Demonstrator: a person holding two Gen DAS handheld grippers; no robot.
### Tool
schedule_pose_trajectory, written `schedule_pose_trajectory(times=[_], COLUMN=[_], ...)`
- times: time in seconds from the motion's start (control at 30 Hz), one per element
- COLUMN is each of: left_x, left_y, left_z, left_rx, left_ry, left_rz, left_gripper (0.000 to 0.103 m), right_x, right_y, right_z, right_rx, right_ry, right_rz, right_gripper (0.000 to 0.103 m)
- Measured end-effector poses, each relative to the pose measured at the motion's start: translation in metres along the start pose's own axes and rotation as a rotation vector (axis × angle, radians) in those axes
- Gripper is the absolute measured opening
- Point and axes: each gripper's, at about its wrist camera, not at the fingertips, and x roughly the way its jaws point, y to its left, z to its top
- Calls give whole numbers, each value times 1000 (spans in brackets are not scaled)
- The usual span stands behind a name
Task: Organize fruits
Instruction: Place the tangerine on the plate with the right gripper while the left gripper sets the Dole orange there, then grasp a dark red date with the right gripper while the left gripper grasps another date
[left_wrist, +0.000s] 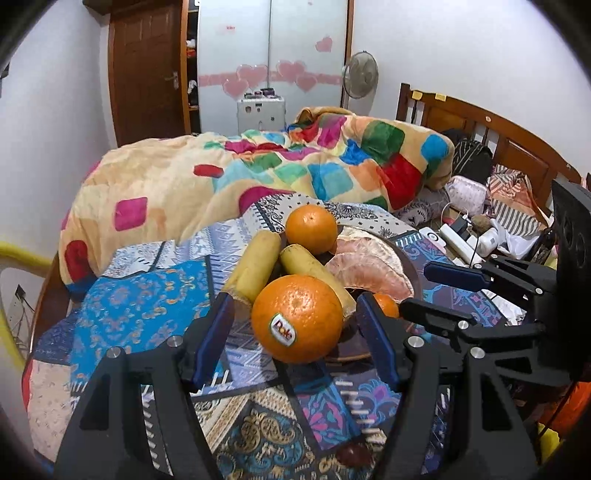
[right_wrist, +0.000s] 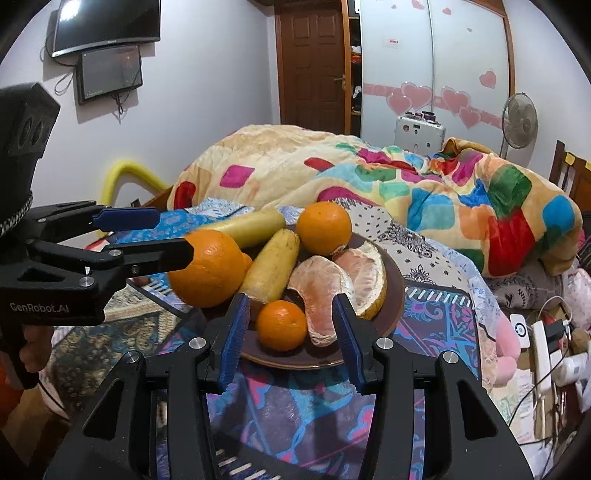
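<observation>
Small orange (right_wrist: 281, 325) — hidden leftward — fronts right tool (right_wrist: 291, 332).

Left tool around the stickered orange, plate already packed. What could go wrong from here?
1. The large orange with the Dole sticker sits between the open left tool pads at the brown plate rim; a loose close may roll it off.
2. It appears to touch the yellow bananas; moving it may shift them.
3. The open right tool flanks the small orange nearby; the tools might collide.

"Dole" sticker (left_wrist: 283, 329) on the front orange (left_wrist: 297, 319); "GenRobot.AI" printed on the left gripper (right_wrist: 162, 236) body.
</observation>
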Motion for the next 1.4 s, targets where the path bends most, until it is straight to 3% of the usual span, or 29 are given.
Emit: schedule_pose_trajectory(times=[0.5, 0.97, 1.0, 1.13, 1.23, 1.4], left_x=[-64, -70, -69, -65, -63, -58], left_y=[17, 39, 41, 49, 53, 60], left_z=[-42, -104, -106, -112, -114, -112], left_rx=[-40, -95, -99, -114, -119, -118], left_ry=[-19, 69, 73, 89, 92, 90], left_rz=[57, 86, 87, 96, 100, 115], left_gripper=[69, 69, 69, 69, 69, 69], right_x=[-36, -1, 1, 10, 13, 8], right_y=[49, 83, 84, 91, 91, 83], right_z=[-11, -48, -50, -55, -57, -53], right_rx=[-16, -9, -8, -25, -30, -7], right_ry=[-16, 107, 114, 146, 151, 131], right_rz=[55, 128, 132, 140, 119, 131], right_gripper=[43, 43, 42, 22, 16, 16])
